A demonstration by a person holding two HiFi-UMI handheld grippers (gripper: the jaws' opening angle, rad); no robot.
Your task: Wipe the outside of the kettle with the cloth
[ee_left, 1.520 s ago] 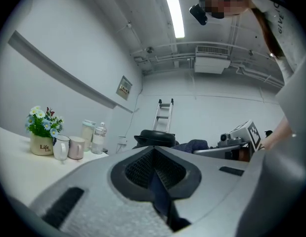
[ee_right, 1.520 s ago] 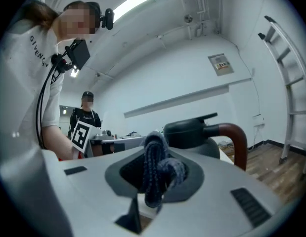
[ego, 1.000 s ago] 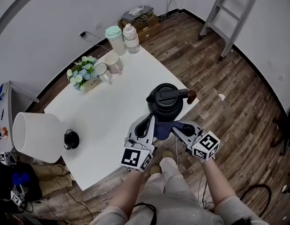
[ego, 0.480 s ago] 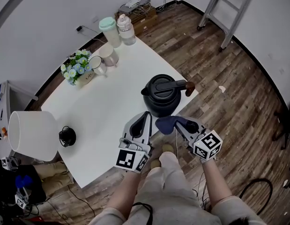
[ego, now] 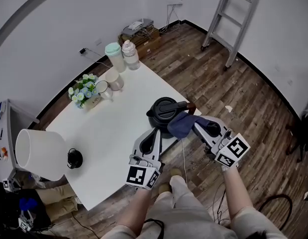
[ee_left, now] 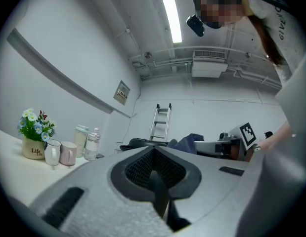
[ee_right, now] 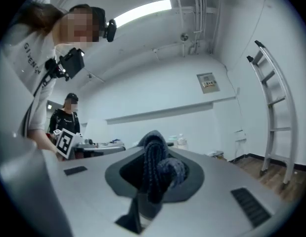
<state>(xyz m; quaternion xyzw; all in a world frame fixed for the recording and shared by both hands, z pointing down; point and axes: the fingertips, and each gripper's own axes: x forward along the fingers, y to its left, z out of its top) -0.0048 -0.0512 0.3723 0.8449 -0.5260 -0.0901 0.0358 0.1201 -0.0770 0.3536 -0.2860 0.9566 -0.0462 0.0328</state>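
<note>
The black kettle (ego: 162, 113) stands near the front right edge of the white table (ego: 119, 128), its handle pointing right. My right gripper (ego: 197, 127) is shut on the dark blue cloth (ego: 182, 124), which lies against the kettle's near right side below the handle. In the right gripper view the bunched cloth (ee_right: 155, 164) fills the shut right gripper (ee_right: 153, 184). My left gripper (ego: 154, 134) sits just in front of the kettle, shut with nothing in it. The left gripper view looks over the left gripper (ee_left: 155, 177) at the kettle's lid (ee_left: 140, 143) and the cloth (ee_left: 190, 143).
A white lamp shade (ego: 38, 151) and a small black object (ego: 74, 158) are at the table's left. A flower pot (ego: 86, 89), two mugs (ego: 111, 79), a jar (ego: 114, 56) and a bottle (ego: 130, 55) stand at the far edge. A ladder (ego: 233, 16) leans on the wall.
My right gripper has carried the cloth up and to the right, from in front of the kettle to its right side. The left gripper has stayed in front of the kettle.
</note>
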